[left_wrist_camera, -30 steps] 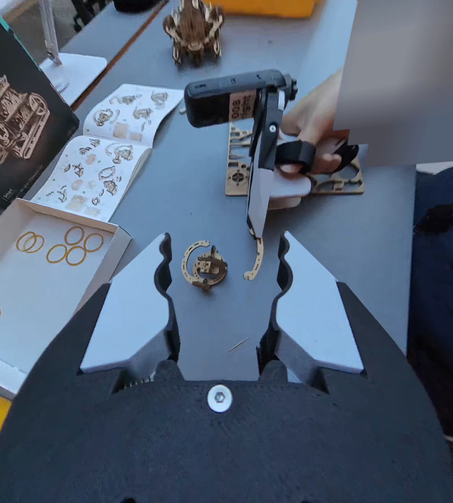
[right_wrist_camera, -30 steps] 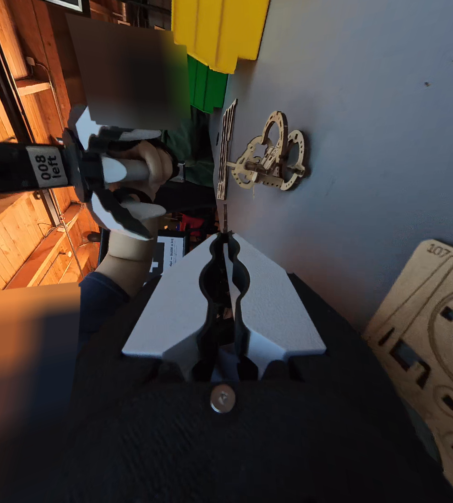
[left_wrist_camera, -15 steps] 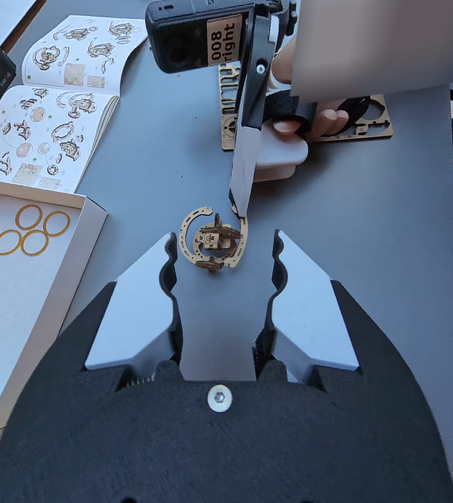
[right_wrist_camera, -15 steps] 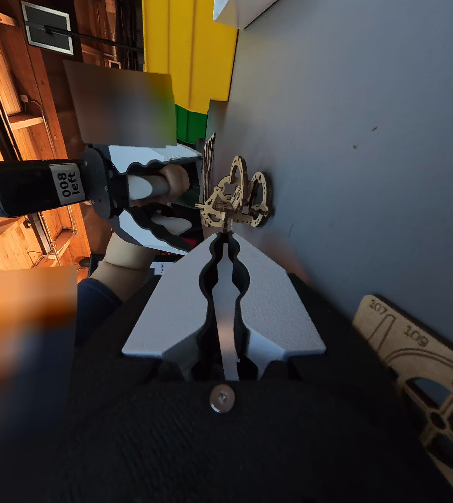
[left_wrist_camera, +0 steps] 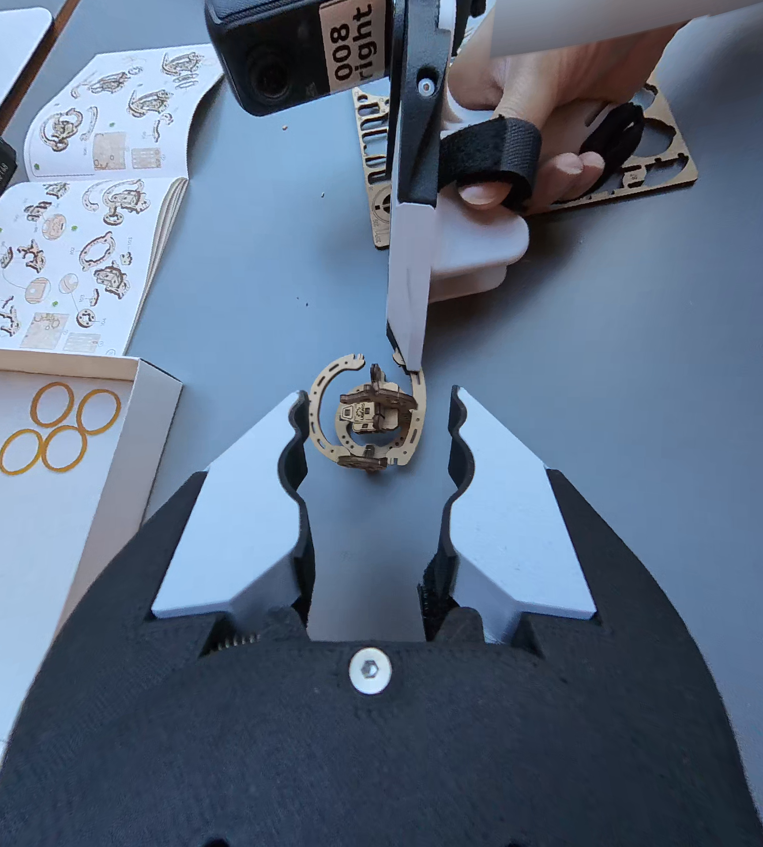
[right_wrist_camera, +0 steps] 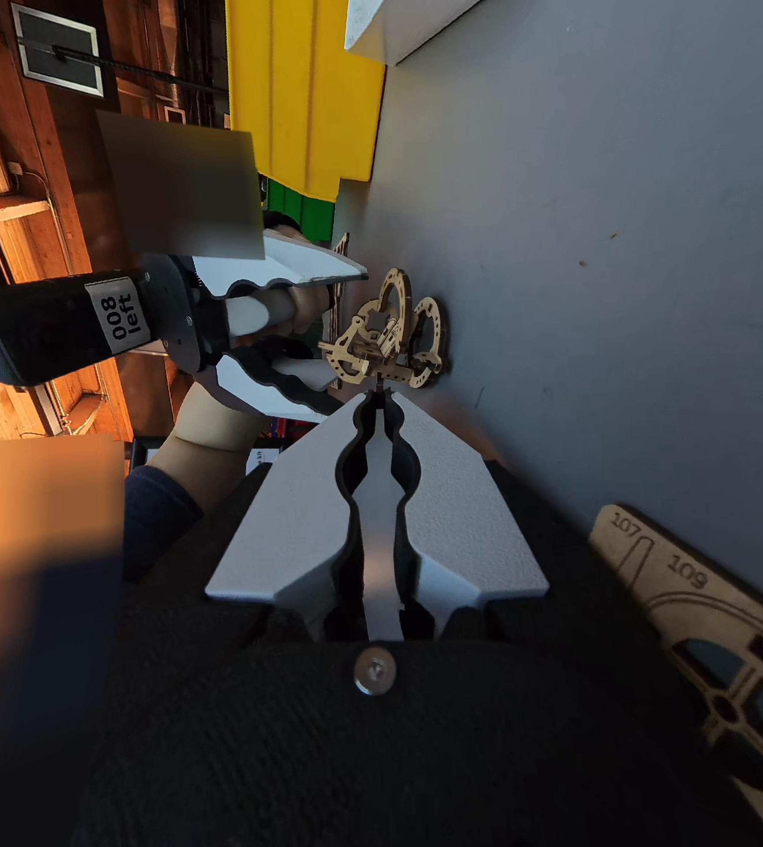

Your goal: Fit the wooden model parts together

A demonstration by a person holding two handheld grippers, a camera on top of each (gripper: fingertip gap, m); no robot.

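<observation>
On the grey table (left_wrist_camera: 599, 412), the wooden model (left_wrist_camera: 365, 421) sits just ahead of the left gripper (left_wrist_camera: 375, 398), jaws spread. Right gripper (left_wrist_camera: 409, 362) pinches a curved wooden piece (left_wrist_camera: 416, 412) against it.

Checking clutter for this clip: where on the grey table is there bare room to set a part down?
Bare table lies right of the wooden assembly, below the laser-cut sheet. A narrower strip runs between the booklet and right gripper. The left side is crowded by the white box holding rubber bands.
</observation>
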